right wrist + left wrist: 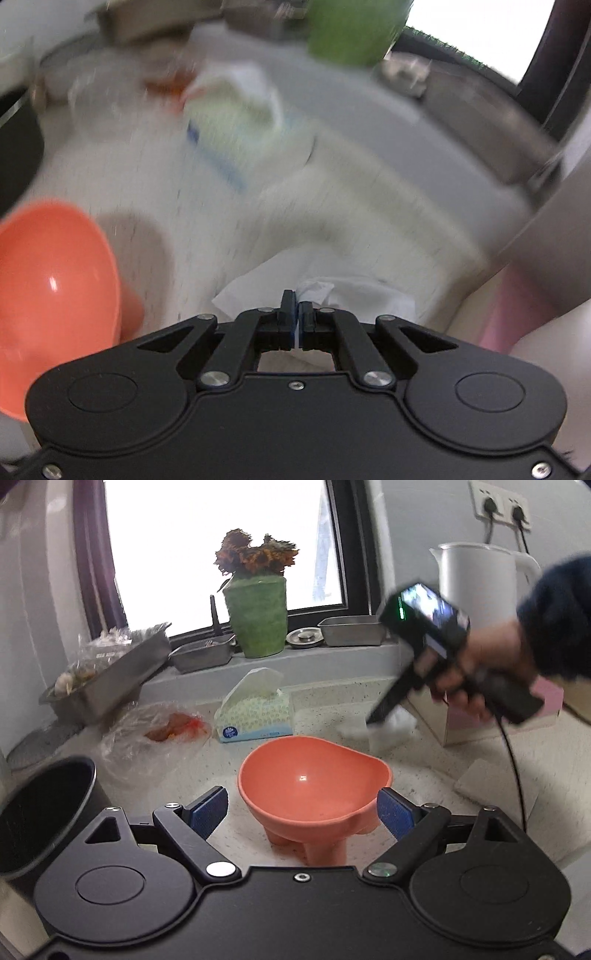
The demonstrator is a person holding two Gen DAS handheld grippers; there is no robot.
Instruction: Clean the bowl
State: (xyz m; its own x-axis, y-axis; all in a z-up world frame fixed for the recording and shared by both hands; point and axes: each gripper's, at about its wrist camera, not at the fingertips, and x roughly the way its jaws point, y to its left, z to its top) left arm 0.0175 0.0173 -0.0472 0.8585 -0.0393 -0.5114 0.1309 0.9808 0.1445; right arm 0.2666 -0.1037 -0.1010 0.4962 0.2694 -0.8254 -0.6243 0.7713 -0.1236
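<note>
Blue-padded fingers (209, 809) of the left gripper (301, 814) sit wide either side of the orange bowl (314, 775), not visibly pressing it; the bowl stands on its stubby feet on the counter (406, 775). Right gripper (296, 314) is over by the pink box (517, 310), fingers nearly together w/ white tissue (321, 291) pinched between the tips. Risks imo: bowl's footed and looks light, so any wipe w/o a firm left hold could skid or tip it. Tissue's barely held too, might drop.
</note>
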